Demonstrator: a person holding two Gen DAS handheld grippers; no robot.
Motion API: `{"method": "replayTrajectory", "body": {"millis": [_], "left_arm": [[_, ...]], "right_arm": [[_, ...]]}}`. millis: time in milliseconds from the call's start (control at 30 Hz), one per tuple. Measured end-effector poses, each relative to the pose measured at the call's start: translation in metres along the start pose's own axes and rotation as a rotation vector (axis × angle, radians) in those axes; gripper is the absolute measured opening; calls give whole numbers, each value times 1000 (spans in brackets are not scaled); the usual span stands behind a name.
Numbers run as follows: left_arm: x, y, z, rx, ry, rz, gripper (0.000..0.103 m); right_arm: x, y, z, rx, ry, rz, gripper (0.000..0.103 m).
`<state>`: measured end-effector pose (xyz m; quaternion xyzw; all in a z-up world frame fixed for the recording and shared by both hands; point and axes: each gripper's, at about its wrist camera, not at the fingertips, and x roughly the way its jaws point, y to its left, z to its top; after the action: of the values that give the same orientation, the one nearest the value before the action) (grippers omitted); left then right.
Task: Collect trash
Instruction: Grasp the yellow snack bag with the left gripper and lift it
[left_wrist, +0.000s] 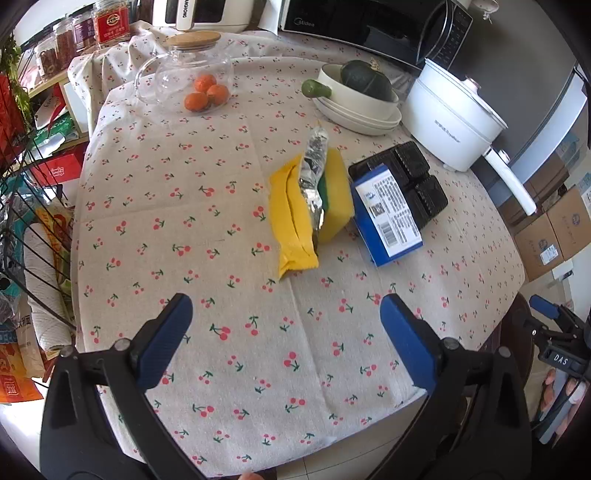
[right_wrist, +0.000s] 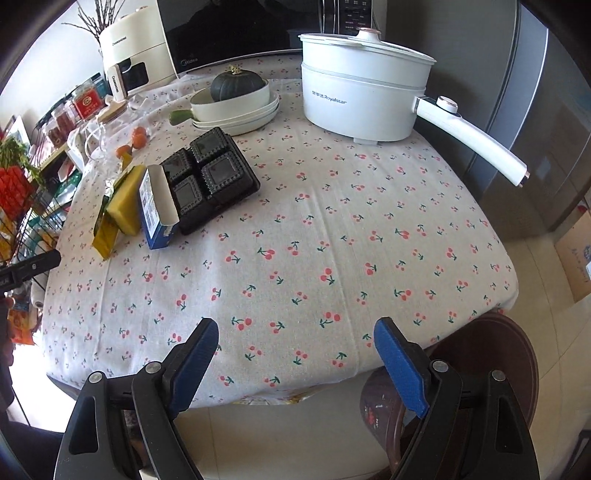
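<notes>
On the cherry-print tablecloth (left_wrist: 207, 221) lie a torn yellow foil wrapper (left_wrist: 293, 221), a yellow-green sponge (left_wrist: 336, 195), an open blue carton (left_wrist: 388, 214) and a black plastic tray (left_wrist: 413, 177). They also show in the right wrist view: the wrapper (right_wrist: 107, 236), the sponge (right_wrist: 127, 203), the carton (right_wrist: 157, 214) and the tray (right_wrist: 207, 177). My left gripper (left_wrist: 286, 310) is open and empty, above the cloth just short of the wrapper. My right gripper (right_wrist: 295, 339) is open and empty over the table's near edge, well short of the tray.
A white electric pot (right_wrist: 364, 85) with a long handle stands at the back right. Stacked white dishes with a dark squash (right_wrist: 236, 99) sit behind the tray. A glass jar and oranges (left_wrist: 205, 92) are far left. A wire rack (left_wrist: 26, 221) stands left; a brown stool (right_wrist: 484, 354) right.
</notes>
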<state>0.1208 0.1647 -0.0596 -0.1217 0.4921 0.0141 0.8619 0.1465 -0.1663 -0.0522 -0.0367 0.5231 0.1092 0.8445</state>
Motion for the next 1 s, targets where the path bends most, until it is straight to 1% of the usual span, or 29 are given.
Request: {"method": "replayTrajectory", "body": {"millis": [67, 167, 233, 267, 333, 367, 433, 467, 533, 567, 633, 667, 700, 767, 833, 933, 1000], "left_arm": [[6, 3, 8, -25, -9, -13, 101], [23, 2, 14, -25, 22, -27, 95], [36, -3, 17, -8, 40, -25, 88], [43, -5, 19, 4, 48, -24, 86], [53, -9, 22, 29, 58, -12, 76], [58, -10, 23, 36, 62, -8, 74], [64, -8, 25, 35, 69, -11, 62], [66, -7, 25, 31, 72, -18, 59], [67, -5, 27, 19, 72, -24, 43], [66, -3, 27, 9, 72, -30, 38], [64, 1, 28, -19, 74, -38, 22], [62, 3, 27, -37, 77, -43, 20], [61, 7, 27, -57, 82, -59, 17], [57, 18, 25, -114, 105, -96, 16], [51, 30, 22, -156, 125, -104, 14], [48, 50, 17, -170, 155, -58, 14], [47, 64, 13, -164, 174, 1, 14]], "right_arm": [[4, 4, 5, -4, 4, 0, 88], [9, 7, 11, 1, 9, 9, 88], [13, 9, 14, 8, 15, 22, 88], [14, 10, 15, 11, 18, 29, 88], [17, 14, 17, 14, 24, 41, 88], [19, 16, 18, 15, 27, 46, 88], [21, 19, 18, 15, 32, 51, 88], [22, 21, 19, 14, 36, 53, 88], [24, 25, 22, 8, 38, 55, 88], [24, 27, 23, 6, 36, 56, 88], [26, 33, 29, 3, 31, 62, 88], [26, 36, 32, -1, 28, 64, 88], [27, 41, 36, -10, 23, 66, 88], [30, 54, 41, -37, 13, 67, 88], [35, 66, 44, -69, 9, 73, 88], [45, 85, 48, -112, 12, 80, 88], [53, 95, 50, -134, 14, 81, 88]]}}
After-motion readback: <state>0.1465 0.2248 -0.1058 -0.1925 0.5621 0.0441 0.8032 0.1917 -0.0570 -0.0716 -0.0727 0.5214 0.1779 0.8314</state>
